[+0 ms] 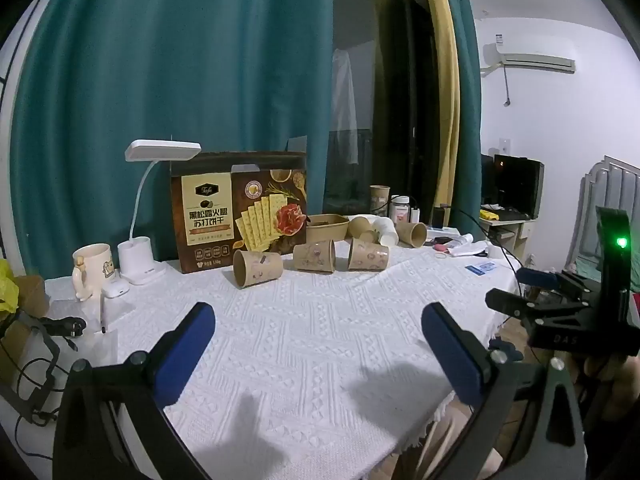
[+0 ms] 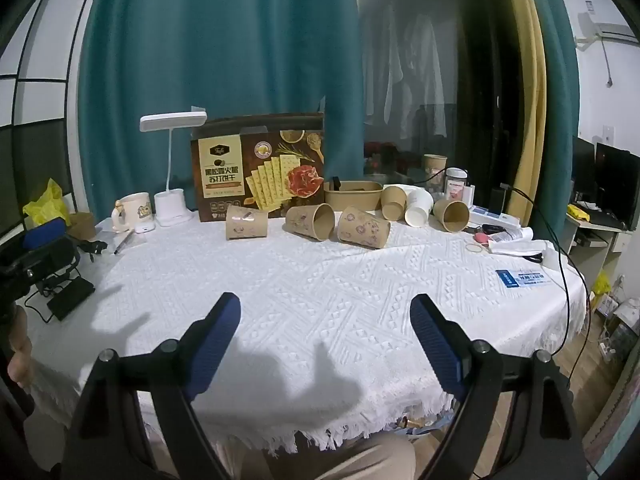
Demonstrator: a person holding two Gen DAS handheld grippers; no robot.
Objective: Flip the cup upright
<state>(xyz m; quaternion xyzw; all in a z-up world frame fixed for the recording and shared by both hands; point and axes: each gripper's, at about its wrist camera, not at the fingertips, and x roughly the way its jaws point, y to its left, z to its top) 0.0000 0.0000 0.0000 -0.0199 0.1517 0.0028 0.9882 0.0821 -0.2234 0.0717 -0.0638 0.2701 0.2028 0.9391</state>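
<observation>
Three printed brown paper cups lie on their sides in a row on the white tablecloth (image 1: 304, 344), in front of the cracker box: left cup (image 1: 258, 268) (image 2: 245, 222), middle cup (image 1: 314, 256) (image 2: 311, 221), right cup (image 1: 368, 255) (image 2: 363, 227). More tipped cups (image 1: 384, 230) (image 2: 418, 206) lie behind them. My left gripper (image 1: 318, 320) is open and empty, well short of the cups. My right gripper (image 2: 326, 314) is open and empty over the near cloth; it also shows in the left wrist view (image 1: 532, 284) at the right.
A cracker box (image 1: 244, 210) (image 2: 260, 172), white desk lamp (image 1: 140, 256) (image 2: 172, 208), mug (image 1: 94, 264) (image 2: 134, 208) and a brown paper bowl (image 1: 328, 226) (image 2: 354, 194) line the back. Cables and a pen (image 1: 103, 316) lie left; jars, papers and a card (image 2: 520, 278) right.
</observation>
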